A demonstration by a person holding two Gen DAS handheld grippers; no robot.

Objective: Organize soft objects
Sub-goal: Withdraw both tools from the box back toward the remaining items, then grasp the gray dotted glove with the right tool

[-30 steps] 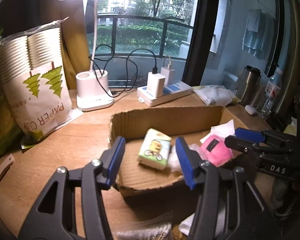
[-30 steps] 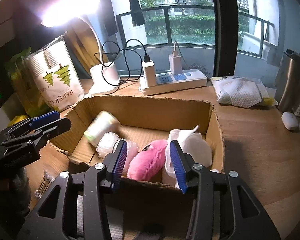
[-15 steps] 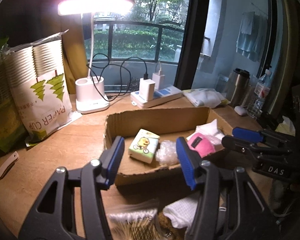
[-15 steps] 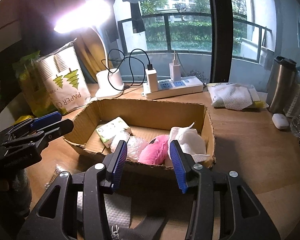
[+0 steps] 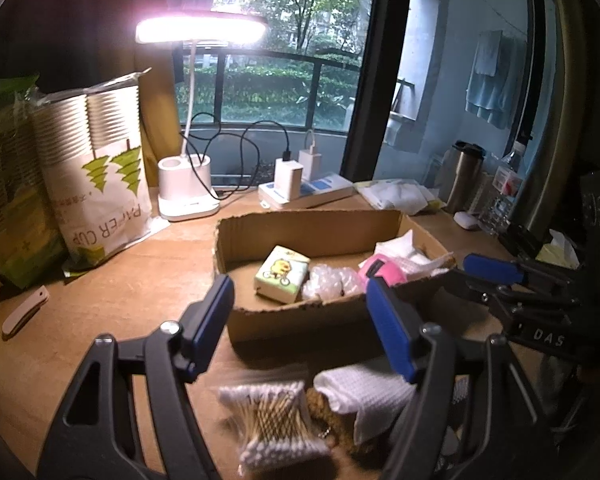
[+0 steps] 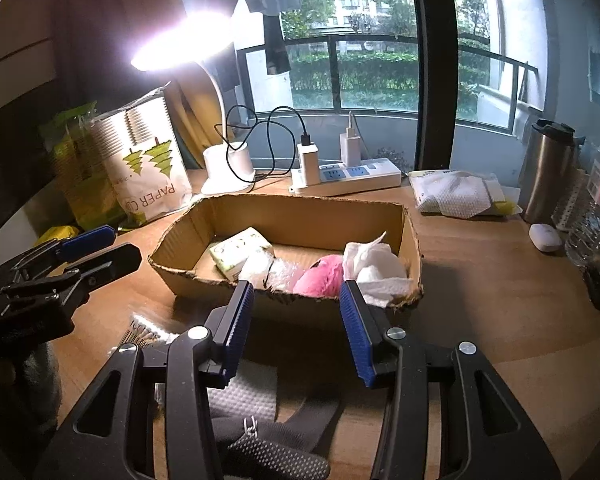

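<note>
cotton swabs (image 5: 274,420) show clearly only under left gripper (image 5: 300,320).

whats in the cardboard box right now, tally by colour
Inside the cardboard box:
green-and-white tissue pack: 1
clear bubble wrap: 1
pink soft item: 1
white crumpled tissue: 1
Total: 4

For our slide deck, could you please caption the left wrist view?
Open left hand-held gripper hovers before the box holding a tissue pack, above cotton swabs.
</note>
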